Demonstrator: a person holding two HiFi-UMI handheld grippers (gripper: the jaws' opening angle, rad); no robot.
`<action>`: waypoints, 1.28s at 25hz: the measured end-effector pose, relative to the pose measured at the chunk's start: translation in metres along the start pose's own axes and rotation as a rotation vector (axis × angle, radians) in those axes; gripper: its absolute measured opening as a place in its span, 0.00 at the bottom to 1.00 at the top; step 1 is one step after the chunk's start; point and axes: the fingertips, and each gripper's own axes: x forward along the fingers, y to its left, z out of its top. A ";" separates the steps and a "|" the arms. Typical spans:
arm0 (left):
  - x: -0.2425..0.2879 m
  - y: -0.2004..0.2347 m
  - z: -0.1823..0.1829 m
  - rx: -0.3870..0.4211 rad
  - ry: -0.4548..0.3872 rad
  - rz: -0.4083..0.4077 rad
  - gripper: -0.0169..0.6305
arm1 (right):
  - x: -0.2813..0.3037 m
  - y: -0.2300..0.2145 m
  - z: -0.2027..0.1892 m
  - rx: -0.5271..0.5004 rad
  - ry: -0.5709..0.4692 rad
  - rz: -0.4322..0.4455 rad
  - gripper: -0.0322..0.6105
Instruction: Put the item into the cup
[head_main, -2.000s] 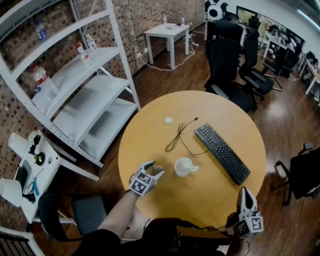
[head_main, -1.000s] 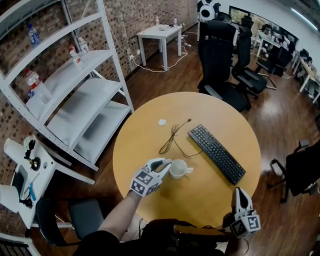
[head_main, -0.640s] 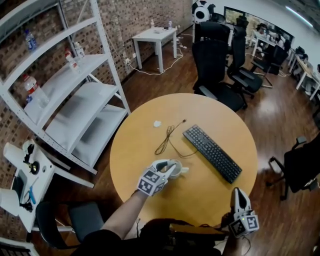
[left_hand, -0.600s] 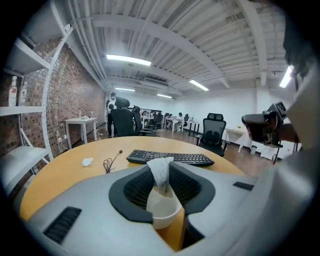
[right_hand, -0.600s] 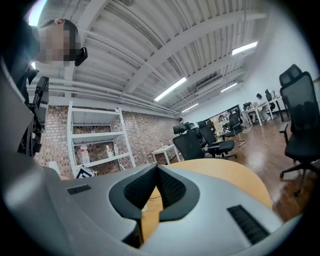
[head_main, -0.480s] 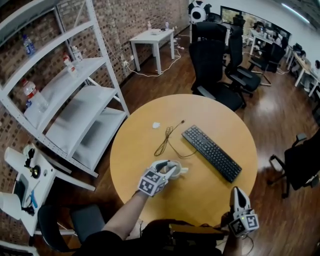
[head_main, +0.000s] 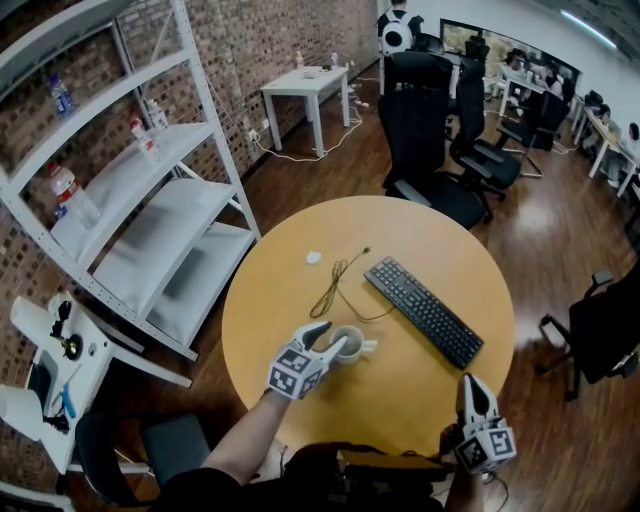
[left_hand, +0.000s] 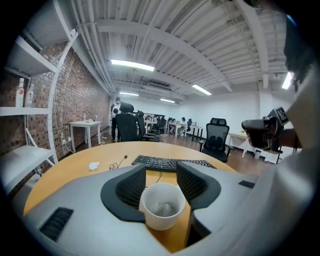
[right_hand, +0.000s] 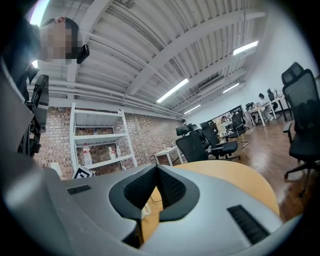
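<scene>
A white cup (head_main: 349, 345) with a handle stands on the round wooden table (head_main: 420, 235). In the left gripper view the cup (left_hand: 161, 212) sits between the two dark pads, with a gap on each side. A small pale item (left_hand: 162, 207) lies at its bottom. My left gripper (head_main: 329, 341) hangs just over the cup's left side, its jaws opening and holding nothing. My right gripper (head_main: 477, 392) stays at the table's near right edge, its jaws shut together with nothing between them (right_hand: 156, 169).
A black keyboard (head_main: 430, 312) lies right of the cup, a black cable (head_main: 335, 285) behind it, and a small white scrap (head_main: 313, 257) farther back. White shelving (head_main: 130, 200) stands left of the table, with office chairs (head_main: 425, 130) and a white side table (head_main: 305, 90) beyond.
My left gripper came in from the left to above the cup, then spread its jaws; the cup's rim now shows more. The right gripper stayed near the table's edge.
</scene>
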 end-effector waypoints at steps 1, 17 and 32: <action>-0.011 0.002 0.007 -0.006 -0.039 0.017 0.32 | 0.000 0.000 0.001 -0.003 -0.001 -0.001 0.06; -0.181 0.026 0.019 -0.168 -0.336 0.281 0.07 | 0.019 0.014 0.004 -0.050 -0.007 0.068 0.06; -0.194 0.008 0.004 -0.189 -0.348 0.331 0.07 | 0.014 -0.001 0.000 -0.038 0.015 0.041 0.06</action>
